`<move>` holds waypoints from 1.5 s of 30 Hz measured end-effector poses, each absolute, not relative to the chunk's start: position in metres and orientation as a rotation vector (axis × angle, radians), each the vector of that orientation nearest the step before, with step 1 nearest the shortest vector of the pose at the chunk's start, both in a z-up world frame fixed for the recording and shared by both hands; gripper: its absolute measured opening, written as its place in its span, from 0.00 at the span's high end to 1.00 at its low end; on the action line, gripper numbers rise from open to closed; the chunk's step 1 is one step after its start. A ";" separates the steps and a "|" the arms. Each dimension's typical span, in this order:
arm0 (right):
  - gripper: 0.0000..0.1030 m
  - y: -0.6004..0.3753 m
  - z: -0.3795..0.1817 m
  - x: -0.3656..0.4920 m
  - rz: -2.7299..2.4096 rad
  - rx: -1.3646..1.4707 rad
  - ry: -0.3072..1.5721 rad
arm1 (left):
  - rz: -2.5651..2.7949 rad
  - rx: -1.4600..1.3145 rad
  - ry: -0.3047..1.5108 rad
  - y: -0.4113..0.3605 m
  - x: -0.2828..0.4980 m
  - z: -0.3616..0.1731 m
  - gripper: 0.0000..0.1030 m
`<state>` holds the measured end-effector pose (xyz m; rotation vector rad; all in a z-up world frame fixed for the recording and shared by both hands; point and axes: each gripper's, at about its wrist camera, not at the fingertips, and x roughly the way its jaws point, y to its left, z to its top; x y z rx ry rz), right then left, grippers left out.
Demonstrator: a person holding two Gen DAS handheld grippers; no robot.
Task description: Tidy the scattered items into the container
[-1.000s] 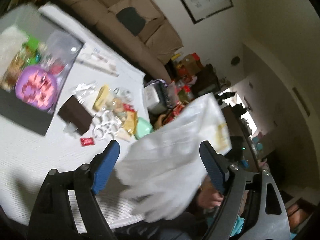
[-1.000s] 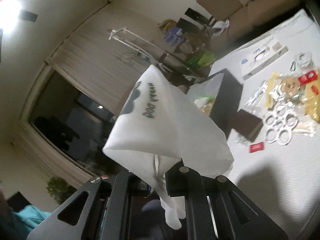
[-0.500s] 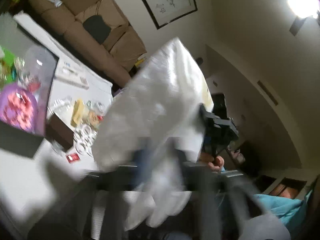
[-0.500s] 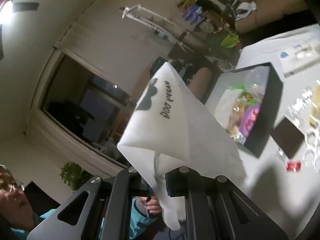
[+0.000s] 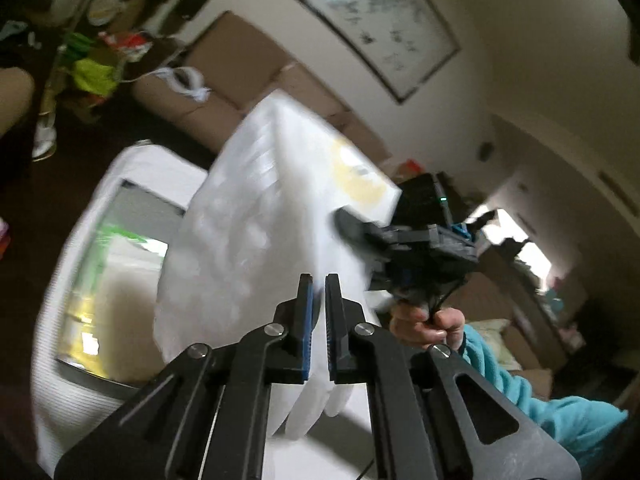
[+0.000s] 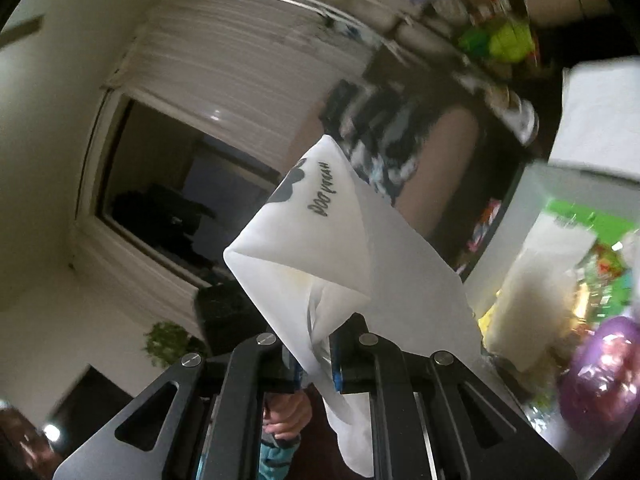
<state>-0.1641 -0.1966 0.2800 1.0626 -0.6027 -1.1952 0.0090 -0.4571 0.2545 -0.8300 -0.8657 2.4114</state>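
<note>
Left wrist view: left gripper (image 5: 319, 280) is clamped on the white bag (image 5: 256, 232), probably above the container (image 5: 116, 280). Right gripper (image 6: 316, 354) pinches the same bag, which rises ahead of its fingers.

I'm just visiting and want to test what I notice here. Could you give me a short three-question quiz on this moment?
1. True or false: both grippers are clamped on the white bag.
2. What shape is printed in black on the bag? A) star B) paw C) arrow
3. Which colour is the round item in the container?

Key:
1. True: the left gripper and right gripper each pinch it.
2. B.
3. Purple.
</note>
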 end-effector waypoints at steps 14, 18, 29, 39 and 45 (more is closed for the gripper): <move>0.89 -0.267 0.089 -0.271 -1.476 1.490 -0.680 | 2.493 -1.339 -0.884 -0.482 -0.091 0.128 0.95; 0.73 -0.275 0.078 -0.270 -1.538 1.556 -0.568 | 2.468 -1.525 -0.775 -0.470 -0.108 0.104 0.94; 0.38 -0.242 0.186 -0.237 -1.803 1.371 0.012 | 2.464 -1.820 -0.527 -0.428 -0.130 0.076 0.94; 0.27 -0.216 0.203 -0.184 -1.906 1.244 0.197 | 2.756 -1.662 -0.410 -0.403 -0.091 0.141 0.28; 0.13 -0.200 0.201 -0.155 -1.932 1.229 0.218 | 2.766 -1.672 -0.346 -0.388 -0.074 0.140 0.15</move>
